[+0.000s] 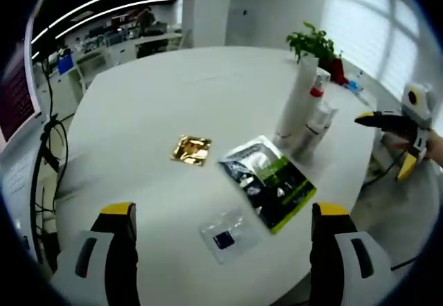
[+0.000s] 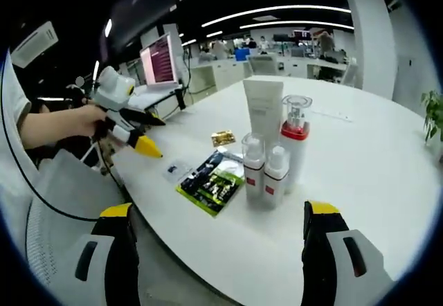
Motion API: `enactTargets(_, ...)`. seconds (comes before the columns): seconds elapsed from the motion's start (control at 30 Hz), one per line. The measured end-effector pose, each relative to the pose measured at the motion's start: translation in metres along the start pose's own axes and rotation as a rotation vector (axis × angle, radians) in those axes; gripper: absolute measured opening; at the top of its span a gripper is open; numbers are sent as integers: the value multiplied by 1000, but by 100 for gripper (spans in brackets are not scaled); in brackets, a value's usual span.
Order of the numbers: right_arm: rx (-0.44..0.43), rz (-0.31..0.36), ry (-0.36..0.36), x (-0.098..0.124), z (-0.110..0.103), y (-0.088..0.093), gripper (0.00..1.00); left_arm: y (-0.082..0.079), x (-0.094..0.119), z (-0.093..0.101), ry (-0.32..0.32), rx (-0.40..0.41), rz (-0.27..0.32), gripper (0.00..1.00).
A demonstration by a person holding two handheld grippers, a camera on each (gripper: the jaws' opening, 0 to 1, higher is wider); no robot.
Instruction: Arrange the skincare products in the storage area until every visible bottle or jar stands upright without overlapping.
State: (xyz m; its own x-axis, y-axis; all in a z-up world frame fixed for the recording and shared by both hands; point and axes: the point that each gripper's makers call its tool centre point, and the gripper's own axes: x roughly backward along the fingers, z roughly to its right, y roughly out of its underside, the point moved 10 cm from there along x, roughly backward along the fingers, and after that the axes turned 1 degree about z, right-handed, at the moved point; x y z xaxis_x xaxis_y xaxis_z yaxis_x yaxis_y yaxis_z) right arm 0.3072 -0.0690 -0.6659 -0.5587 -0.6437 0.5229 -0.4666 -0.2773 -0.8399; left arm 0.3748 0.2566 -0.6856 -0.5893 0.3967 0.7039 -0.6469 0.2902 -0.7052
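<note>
Four skincare containers stand upright in a tight group on the white table (image 1: pixel 159 91): a tall white tube (image 2: pixel 264 109), a bottle with a red collar and clear cap (image 2: pixel 295 140), and two small white bottles with red labels (image 2: pixel 253 171). The same group (image 1: pixel 304 115) is at the table's right in the left gripper view. In front of it lie a black-and-green packet (image 1: pixel 270 181), a gold sachet (image 1: pixel 192 149) and a small clear sachet (image 1: pixel 225 233). My left gripper (image 1: pixel 223 210) is open above the near edge. My right gripper (image 2: pixel 218 209) is open and short of the bottles, holding nothing.
A potted plant (image 1: pixel 315 43) stands at the table's far side behind the bottles. A hand holds the left gripper (image 2: pixel 158 138) off the table's edge. The right gripper (image 1: pixel 379 147) hangs beyond the table's right edge. Desks and monitors (image 2: pixel 160 60) fill the room behind.
</note>
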Motion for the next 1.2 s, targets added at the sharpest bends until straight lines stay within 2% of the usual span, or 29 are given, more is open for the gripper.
enactTargets(0.03,-4,2,1,0,0,0,99,-1,-6,-6,3,-3,-10,96)
enactTargets(0.43,-12,-41,6,-3,0,5,99,-22,-39,-23,27,-42,-80,93)
enactTargets(0.63,-17,-59,-2,-4,-1,6,99,-31,-65,-36,35,-55,-108,91)
enactTargets(0.77,-17,-65,-2,-5,-1,7,99,-37,-74,-38,46,-56,-125,89)
enactTargets(1.2,-38,-76,17,-4,2,8,99,-49,-106,-57,29,-97,-165,80)
